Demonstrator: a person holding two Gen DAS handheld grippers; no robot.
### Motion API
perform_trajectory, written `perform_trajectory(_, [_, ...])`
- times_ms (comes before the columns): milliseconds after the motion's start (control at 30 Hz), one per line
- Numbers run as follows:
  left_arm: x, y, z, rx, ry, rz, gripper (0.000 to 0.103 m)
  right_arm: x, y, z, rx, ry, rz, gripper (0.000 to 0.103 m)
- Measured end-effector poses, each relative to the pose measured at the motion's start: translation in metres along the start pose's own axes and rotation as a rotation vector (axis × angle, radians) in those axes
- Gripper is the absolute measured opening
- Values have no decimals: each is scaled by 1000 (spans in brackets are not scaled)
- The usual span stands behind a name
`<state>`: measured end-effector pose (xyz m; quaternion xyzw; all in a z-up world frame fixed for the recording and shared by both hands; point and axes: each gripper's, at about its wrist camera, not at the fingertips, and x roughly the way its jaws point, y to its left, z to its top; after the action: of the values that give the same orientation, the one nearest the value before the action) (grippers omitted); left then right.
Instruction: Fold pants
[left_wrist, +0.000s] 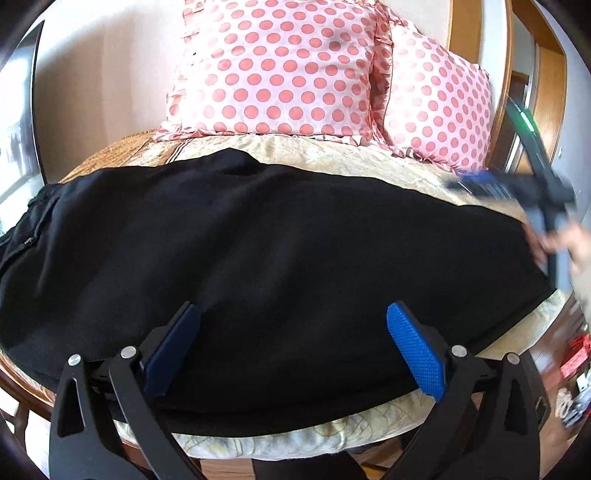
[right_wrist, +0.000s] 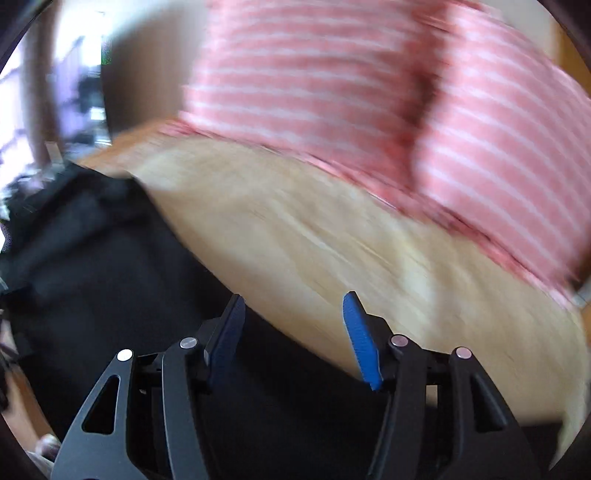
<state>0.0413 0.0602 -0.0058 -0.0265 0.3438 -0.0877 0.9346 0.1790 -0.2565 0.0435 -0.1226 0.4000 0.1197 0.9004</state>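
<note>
Black pants (left_wrist: 258, 251) lie spread flat across a beige cushioned seat (left_wrist: 354, 155). My left gripper (left_wrist: 291, 314) is open above the near part of the pants, with nothing between its blue pads. My right gripper (left_wrist: 480, 184) shows in the left wrist view at the pants' right end, blurred, held in a hand. In the right wrist view, my right gripper (right_wrist: 293, 299) is open and empty over the edge where the pants (right_wrist: 110, 280) meet the beige cushion (right_wrist: 332, 236). That view is smeared by motion.
Two pink polka-dot pillows (left_wrist: 280, 66) lean against the wall at the back; they also show, blurred, in the right wrist view (right_wrist: 332, 74). A wooden frame (left_wrist: 498, 74) stands at the right. Clutter (left_wrist: 576, 369) lies low on the right.
</note>
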Motion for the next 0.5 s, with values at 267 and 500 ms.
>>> perform_trajectory(267, [6,-5,2,25,16,40,101,-47,-200,-94,416,66,-354,56])
perform_trajectory(500, [10,-10,2,41,20,86,101,-39,-289,-127,597,112,-357,56])
